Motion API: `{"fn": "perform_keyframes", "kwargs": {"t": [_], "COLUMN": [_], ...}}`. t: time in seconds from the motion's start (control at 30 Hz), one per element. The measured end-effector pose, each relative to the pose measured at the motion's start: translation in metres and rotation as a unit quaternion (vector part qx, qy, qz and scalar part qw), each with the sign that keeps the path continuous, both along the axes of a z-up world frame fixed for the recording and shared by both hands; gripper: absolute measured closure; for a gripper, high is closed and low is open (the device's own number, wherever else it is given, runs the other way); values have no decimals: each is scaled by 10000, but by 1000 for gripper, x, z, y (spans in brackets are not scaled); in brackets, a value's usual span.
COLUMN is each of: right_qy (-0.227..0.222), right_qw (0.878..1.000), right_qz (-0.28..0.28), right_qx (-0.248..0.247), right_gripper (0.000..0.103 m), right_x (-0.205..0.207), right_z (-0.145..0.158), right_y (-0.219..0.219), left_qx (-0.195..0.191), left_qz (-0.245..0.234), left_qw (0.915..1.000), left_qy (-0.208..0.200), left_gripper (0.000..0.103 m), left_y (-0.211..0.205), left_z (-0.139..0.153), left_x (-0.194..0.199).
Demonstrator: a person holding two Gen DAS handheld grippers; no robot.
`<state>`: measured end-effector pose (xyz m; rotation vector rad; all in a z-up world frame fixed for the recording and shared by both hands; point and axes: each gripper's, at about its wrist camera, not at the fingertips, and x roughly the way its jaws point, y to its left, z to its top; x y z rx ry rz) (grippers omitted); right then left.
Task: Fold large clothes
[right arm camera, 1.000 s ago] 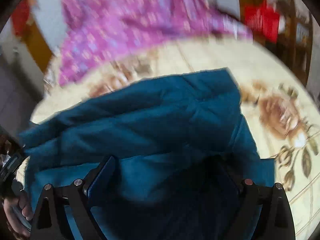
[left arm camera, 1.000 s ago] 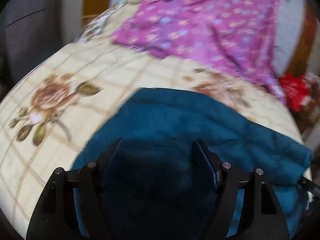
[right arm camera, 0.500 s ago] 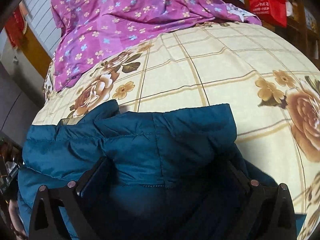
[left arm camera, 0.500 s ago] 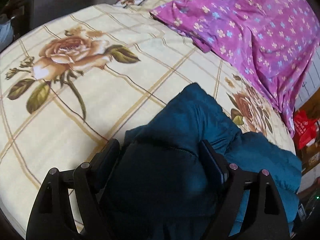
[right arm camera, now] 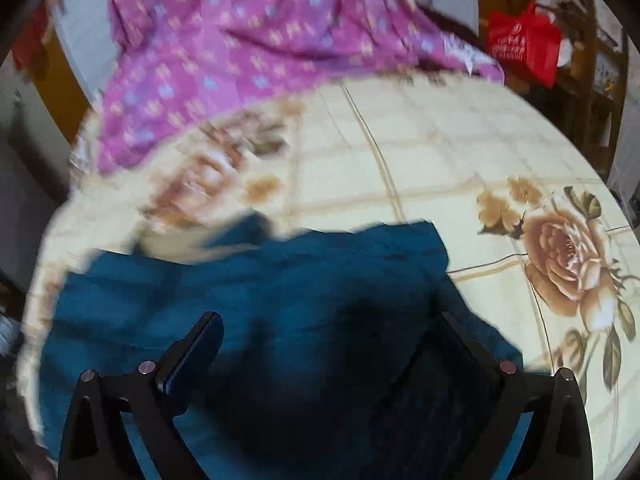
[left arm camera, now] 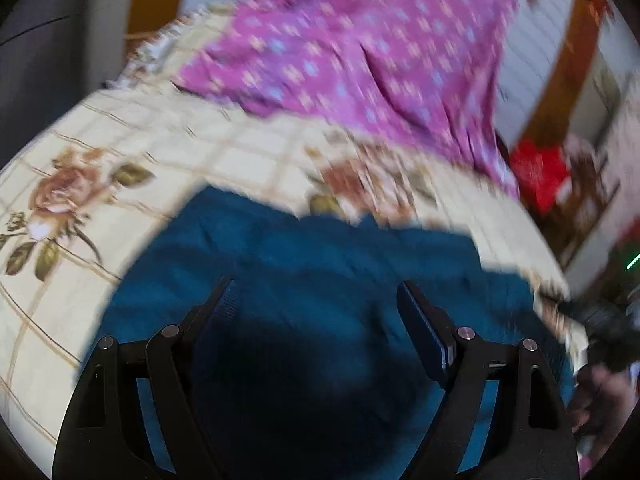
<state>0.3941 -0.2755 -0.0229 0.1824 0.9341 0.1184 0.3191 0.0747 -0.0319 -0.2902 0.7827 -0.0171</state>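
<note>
Right up close, the left gripper (left arm camera: 316, 300) has its black fingers spread wide over the teal padded jacket (left arm camera: 320, 272); nothing is pinched between them. Same story on the right gripper (right arm camera: 332, 332): fingers apart, above soft, puffy, quilted fabric (right arm camera: 280, 280). The jacket lies bunched on the near part of the cream bedspread (right arm camera: 420, 152), a smooth grid-lined sheet printed with big roses. Beyond, a purple floral cloth (left arm camera: 360, 52) drapes in loose folds, and a red bag (right arm camera: 524, 40) sits far right.
</note>
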Motion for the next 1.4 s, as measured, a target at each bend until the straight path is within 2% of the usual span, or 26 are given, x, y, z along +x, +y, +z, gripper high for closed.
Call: {"fn": "perform_keyframes", "kwargs": {"t": [0.1,0.17,0.3,0.37,0.43,0.5,0.8,0.87,0.93,1.0,1.07,1.1,1.17,1.33,1.4], "right_qy": [-302,-243,89,-88,-258,-180,-47,-277,-675,-697,-401,-80,215,157,171], "right_qw": [9993,9996,9984,9964,9981,9992,9984,9990,9977,9973,9980,9979,9979,9954,9956], "right_qz": [-53,-149,301,266,257,257,377,68,75,204,331,371,332,351,363], "right_qx": [232,18,-464,-797,-489,-234,-412,-335,-48,-87,-367,-528,-511,-878,-842], "right_gripper": [0,0,0,0,0,0,0,0,0,0,0,0,0,0,0], "right_x": [-43,-61,-63,-62,-61,-54,-50,-56,-54,-38,-14,2,16,21,23], "right_z": [23,20,-12,-34,-42,-46,-46,-30,-11,-3,-16,-33,-57,-66,-67], "right_y": [23,48,97,104,96,89,95,92,95,109,122,126,122,133,128], "left_qx": [193,530,678,714,769,824,546,552,554,555,526,500,417,349,234], "left_qz": [-213,-74,176,263,284,280,225,239,242,249,256,263,274,191,373], "left_qw": [9985,9975,9965,9963,9961,9957,9977,9976,9977,9977,9979,9980,9984,9984,9985], "left_qy": [460,452,467,393,332,303,344,328,319,298,288,289,277,400,338], "left_gripper": [21,21,20,19,19,18,16,16,16,16,16,16,16,16,16], "left_y": [-19,-26,-23,-23,-24,-24,-18,-18,-19,-19,-18,-17,-15,-10,0], "left_z": [-19,-25,-39,-41,-45,-48,-53,-53,-53,-53,-52,-52,-51,-47,-40], "left_x": [4,5,16,19,22,25,26,26,26,26,26,27,27,26,20]}}
